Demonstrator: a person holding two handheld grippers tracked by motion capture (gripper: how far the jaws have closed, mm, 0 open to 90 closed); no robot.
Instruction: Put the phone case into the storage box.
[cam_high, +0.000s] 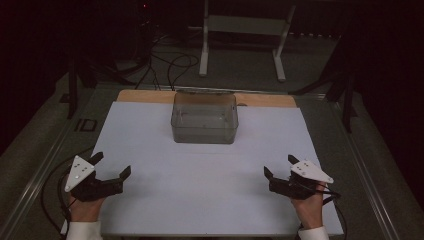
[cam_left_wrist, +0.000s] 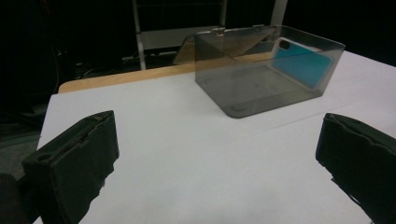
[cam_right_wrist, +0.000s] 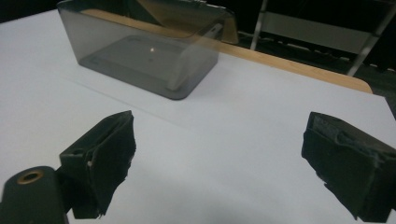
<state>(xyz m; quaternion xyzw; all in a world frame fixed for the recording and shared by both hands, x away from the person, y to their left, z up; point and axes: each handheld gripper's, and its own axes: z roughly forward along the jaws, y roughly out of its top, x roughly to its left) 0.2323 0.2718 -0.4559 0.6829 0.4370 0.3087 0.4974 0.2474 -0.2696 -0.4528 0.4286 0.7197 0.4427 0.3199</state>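
You held the left gripper (cam_high: 112, 165) and the right gripper (cam_high: 280, 166) with jaws spread, gripping nothing, at the near corners of the white sheet (cam_high: 200, 200). The clear box (cam_high: 204, 118) sat at the sheet's far middle, well apart from both.

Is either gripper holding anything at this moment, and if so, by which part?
Nothing is held. The left gripper and the right gripper are both open above the white sheet, well short of the clear box.
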